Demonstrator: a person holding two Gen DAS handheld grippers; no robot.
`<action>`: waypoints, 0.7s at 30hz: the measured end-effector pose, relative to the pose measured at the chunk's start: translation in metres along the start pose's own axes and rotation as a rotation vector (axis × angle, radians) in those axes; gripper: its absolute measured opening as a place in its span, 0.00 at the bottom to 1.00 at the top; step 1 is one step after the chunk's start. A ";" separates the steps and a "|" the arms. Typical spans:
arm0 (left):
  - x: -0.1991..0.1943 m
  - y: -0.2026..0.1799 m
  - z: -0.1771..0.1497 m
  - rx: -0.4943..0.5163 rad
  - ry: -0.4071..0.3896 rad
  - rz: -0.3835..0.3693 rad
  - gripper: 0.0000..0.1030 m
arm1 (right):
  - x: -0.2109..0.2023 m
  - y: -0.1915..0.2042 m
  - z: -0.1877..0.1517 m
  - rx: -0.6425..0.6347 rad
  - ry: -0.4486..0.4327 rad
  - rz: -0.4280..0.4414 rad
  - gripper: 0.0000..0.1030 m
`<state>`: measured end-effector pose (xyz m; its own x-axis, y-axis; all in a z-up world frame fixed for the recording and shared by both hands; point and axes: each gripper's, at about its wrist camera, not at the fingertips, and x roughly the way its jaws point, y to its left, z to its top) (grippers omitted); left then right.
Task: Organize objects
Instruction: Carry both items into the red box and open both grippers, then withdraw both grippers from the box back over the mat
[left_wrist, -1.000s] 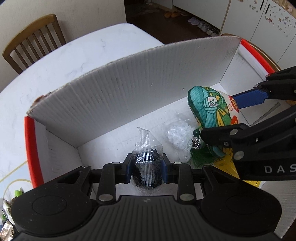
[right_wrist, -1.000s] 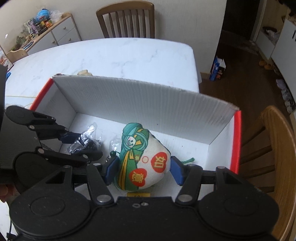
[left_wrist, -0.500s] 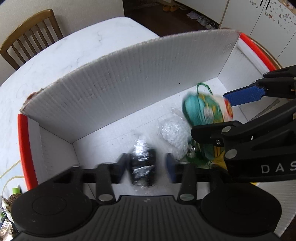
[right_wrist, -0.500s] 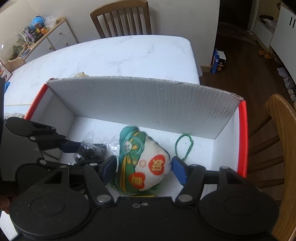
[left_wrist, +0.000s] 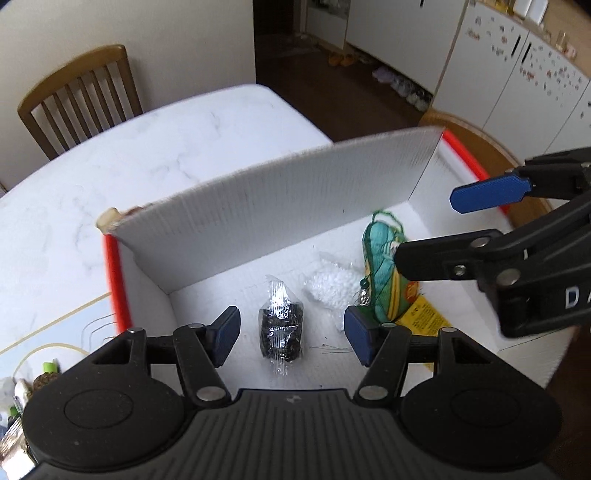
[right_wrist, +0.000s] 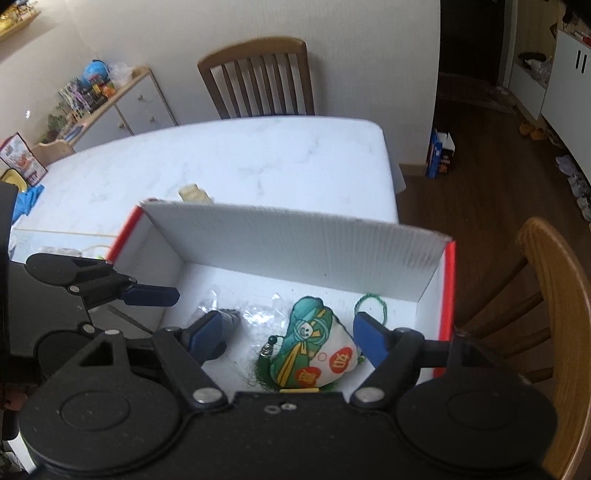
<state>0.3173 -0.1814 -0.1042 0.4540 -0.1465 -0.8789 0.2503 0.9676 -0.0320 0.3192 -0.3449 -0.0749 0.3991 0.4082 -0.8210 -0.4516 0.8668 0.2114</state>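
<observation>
An open white cardboard box (left_wrist: 280, 206) with red edges stands on the table. On its floor lie a black bead packet (left_wrist: 280, 328), a clear bag of white bits (left_wrist: 332, 288) and a green-and-white embroidered sachet (left_wrist: 384, 273). My left gripper (left_wrist: 291, 334) hovers above the black packet, jaws opening, pads clear of it. In the right wrist view the sachet (right_wrist: 317, 350) lies below my right gripper (right_wrist: 288, 336), whose jaws are also opening and touch nothing. The black packet (right_wrist: 231, 317) is partly hidden behind one finger there. The right gripper (left_wrist: 428, 227) also shows in the left wrist view.
A yellow card (left_wrist: 424, 317) lies under the sachet. A small beige object (right_wrist: 194, 194) sits behind the box's far wall (right_wrist: 295, 251). Small clutter (left_wrist: 44, 373) lies left of the box. Wooden chairs stand at the table's far side (right_wrist: 258, 74) and right (right_wrist: 554, 295).
Both grippers let go and rose out of the box with jaws widening. The black packet and the sachet now lie loose on the box floor, the sachet tipped over.
</observation>
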 end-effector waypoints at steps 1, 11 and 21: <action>-0.007 0.005 -0.001 -0.003 -0.014 -0.005 0.60 | -0.005 -0.001 0.000 0.001 -0.010 0.003 0.75; -0.062 0.022 -0.015 -0.032 -0.129 -0.024 0.60 | -0.045 0.013 -0.008 -0.019 -0.077 0.009 0.76; -0.118 0.053 -0.050 -0.069 -0.212 -0.010 0.68 | -0.073 0.059 -0.018 -0.050 -0.151 0.048 0.85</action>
<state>0.2337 -0.1025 -0.0259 0.6231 -0.1893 -0.7589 0.2002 0.9766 -0.0792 0.2486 -0.3288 -0.0120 0.4896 0.4905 -0.7209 -0.5105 0.8315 0.2191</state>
